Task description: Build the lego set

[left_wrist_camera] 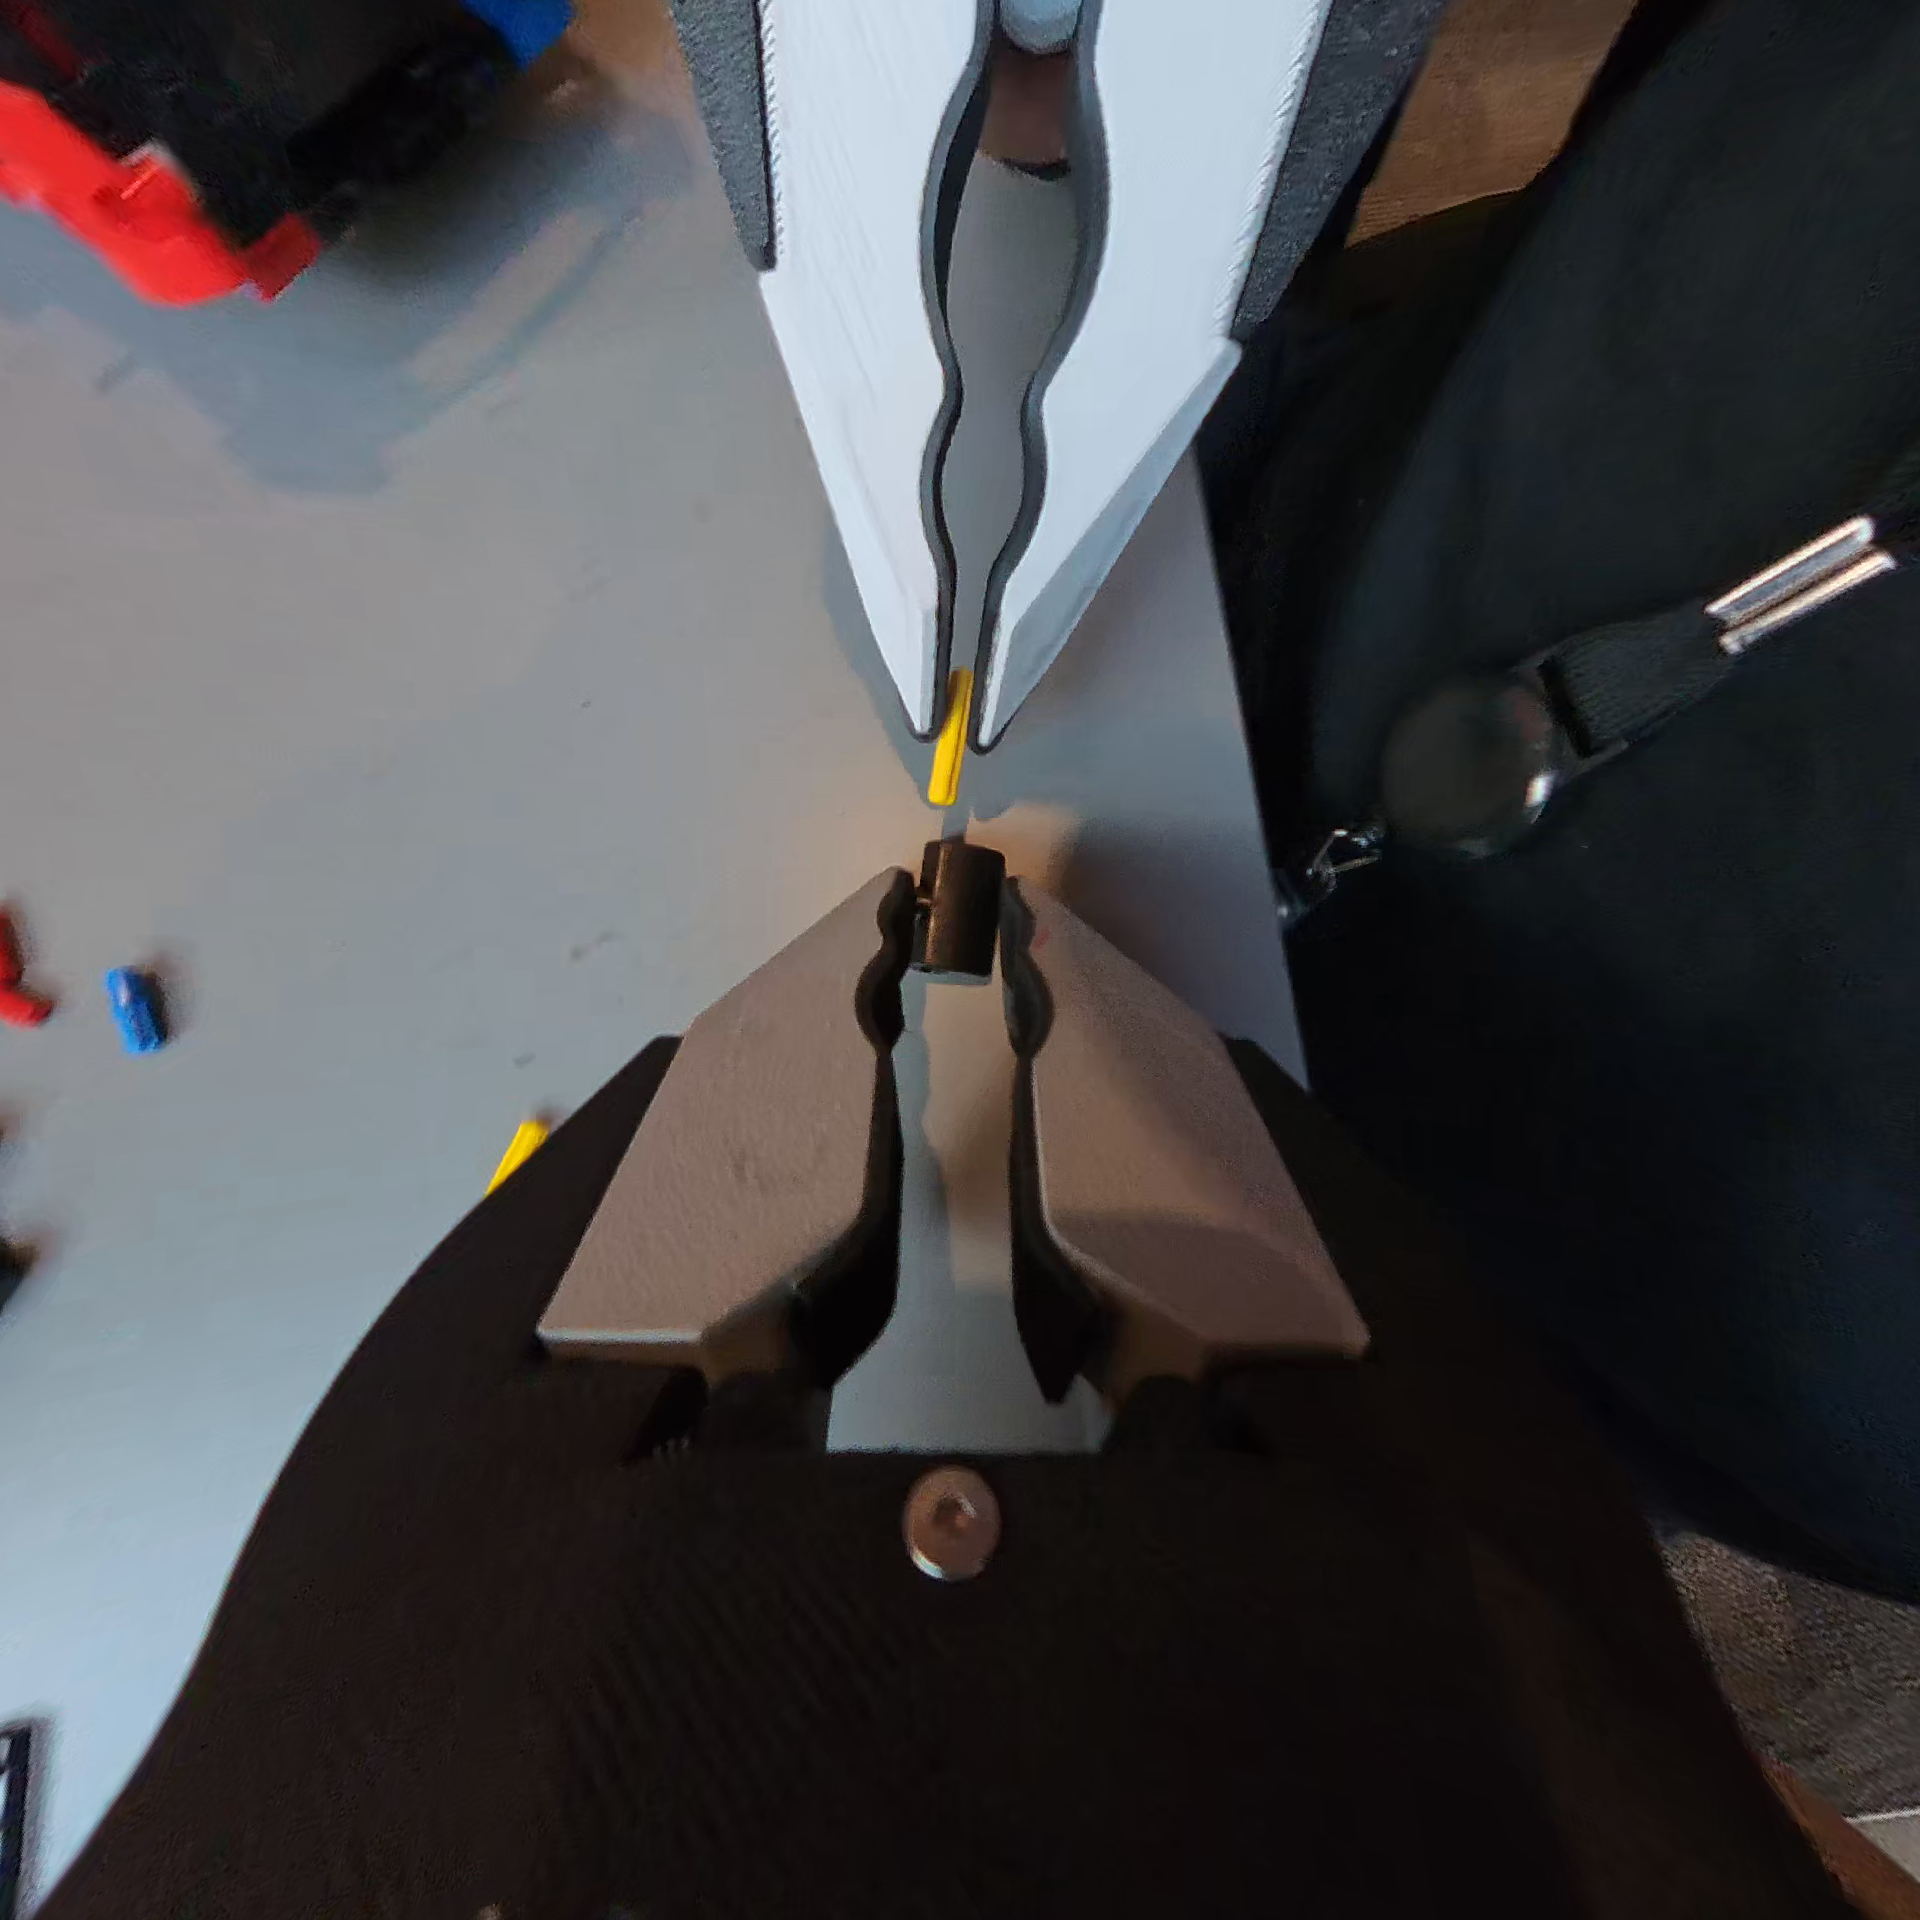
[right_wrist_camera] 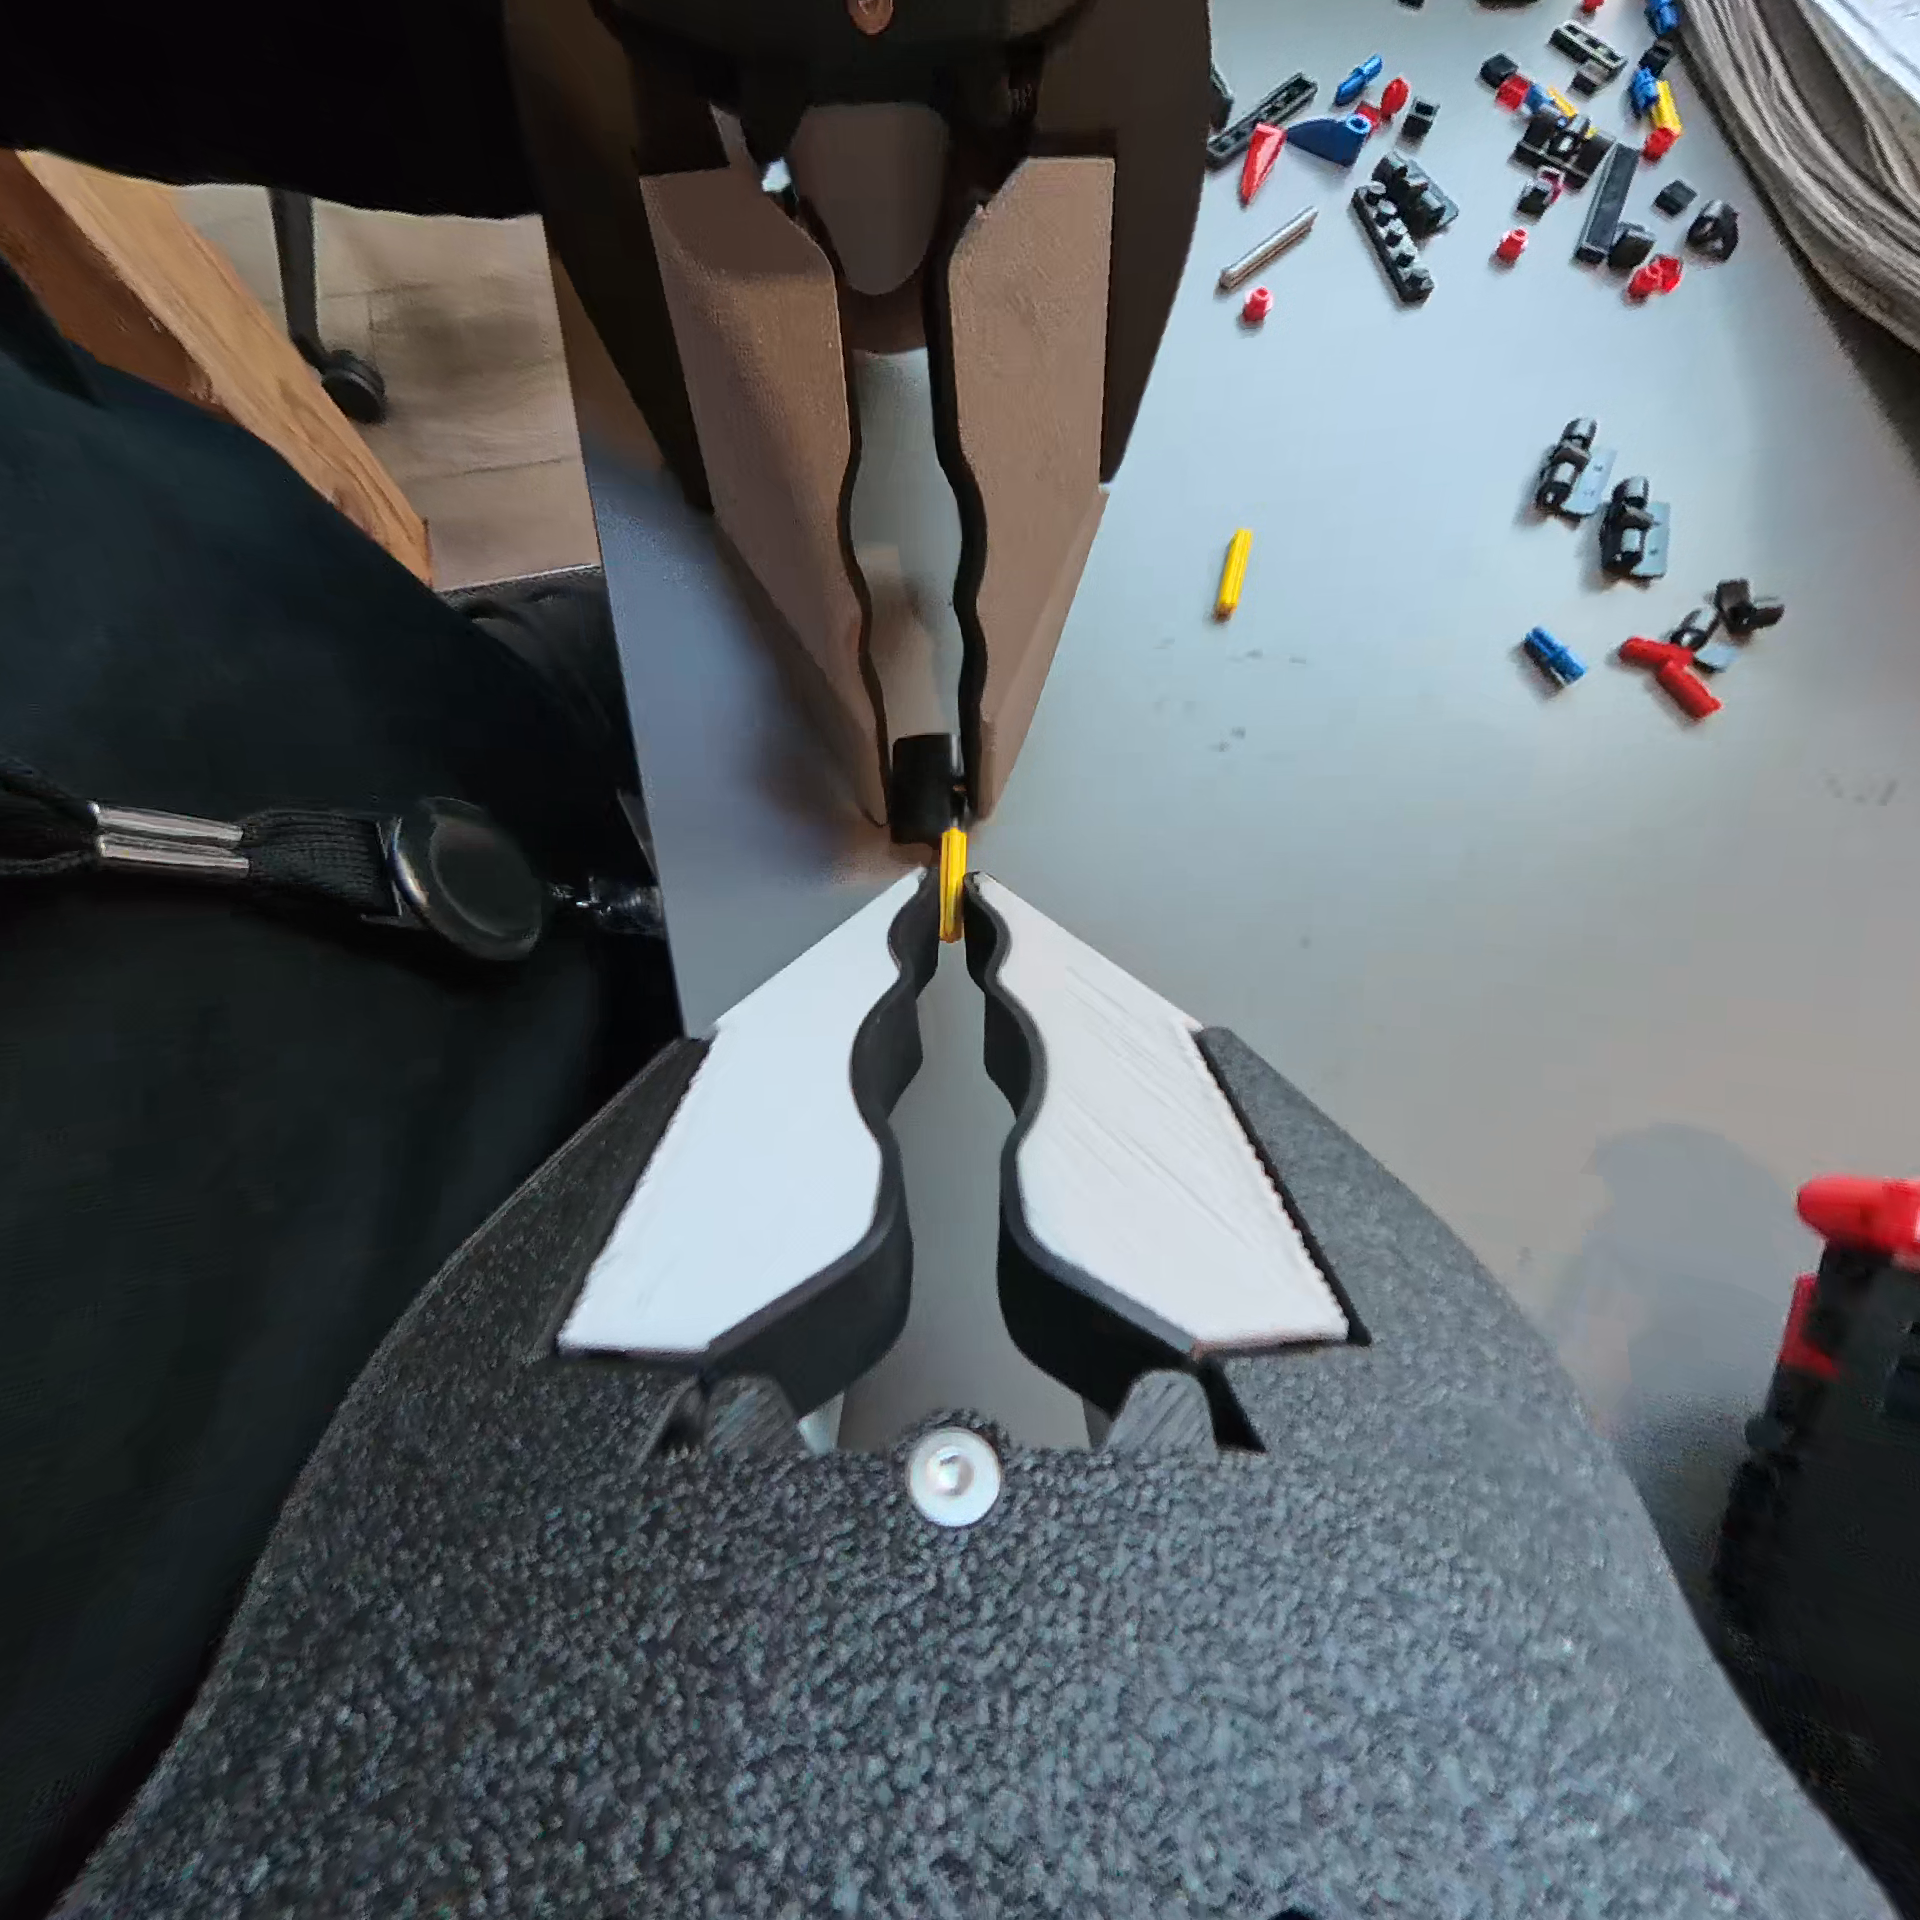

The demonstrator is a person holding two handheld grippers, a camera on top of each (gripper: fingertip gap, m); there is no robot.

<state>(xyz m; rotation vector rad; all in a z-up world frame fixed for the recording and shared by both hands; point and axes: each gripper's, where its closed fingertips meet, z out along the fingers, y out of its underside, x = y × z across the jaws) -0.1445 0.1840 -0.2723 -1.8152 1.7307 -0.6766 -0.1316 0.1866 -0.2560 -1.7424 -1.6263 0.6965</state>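
My left gripper (left_wrist_camera: 956,896), with brown fingers, is shut on a small black cylindrical connector (left_wrist_camera: 958,914). My right gripper (right_wrist_camera: 948,896), with white fingers, is shut on a thin yellow axle (right_wrist_camera: 951,896). The two grippers face each other tip to tip above the grey table near its edge. In the left wrist view the yellow axle (left_wrist_camera: 951,750) sticks out of the right gripper (left_wrist_camera: 954,732) toward the black connector with a small gap between them. In the right wrist view the axle's end reaches the black connector (right_wrist_camera: 923,784) held by the left gripper (right_wrist_camera: 930,810).
A pile of loose black, red, blue and yellow pieces (right_wrist_camera: 1538,156) lies far on the grey table (right_wrist_camera: 1351,831). A second yellow axle (right_wrist_camera: 1233,574) lies alone. A partly built red and black model (right_wrist_camera: 1849,1351) stands at right. A person's dark clothing with a lanyard (right_wrist_camera: 312,852) is beyond the table edge. Left and right tips are no more than a few centimetres apart.
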